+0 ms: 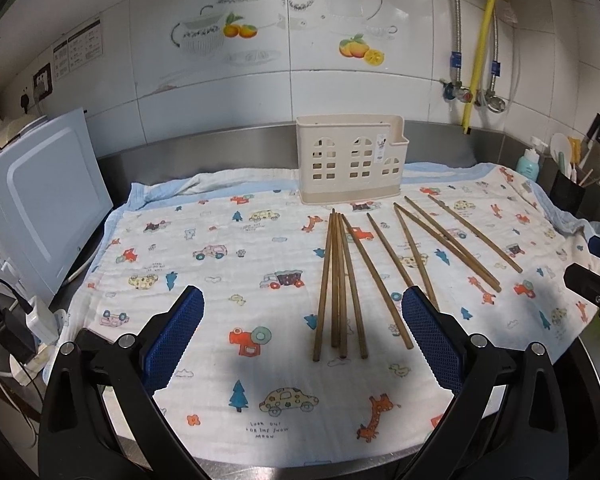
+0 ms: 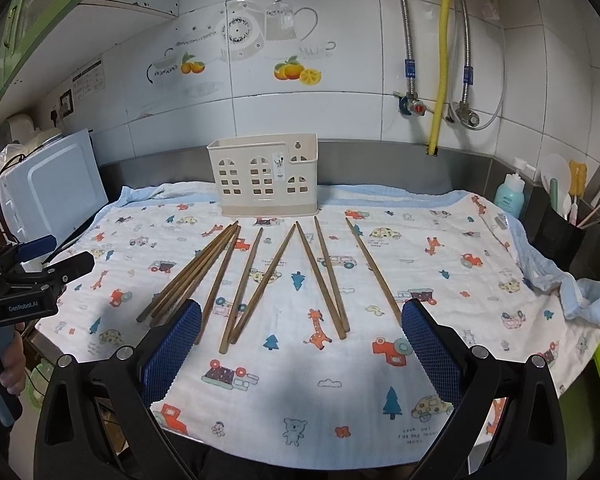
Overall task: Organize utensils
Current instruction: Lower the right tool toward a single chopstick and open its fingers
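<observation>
Both the left tool point(image 1: 302, 320) and right tool point(image 2: 301, 334) hover level, spread wide, above the chopsticks point(image 2: 240, 288).

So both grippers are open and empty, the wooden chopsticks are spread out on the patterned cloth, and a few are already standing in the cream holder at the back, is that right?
Not quite: the cream holder looks empty, with nothing rising above its rim in the right wrist view. The rest holds: the left gripper and right gripper are open and empty, and all the wooden chopsticks lie spread on the patterned cloth.
</observation>
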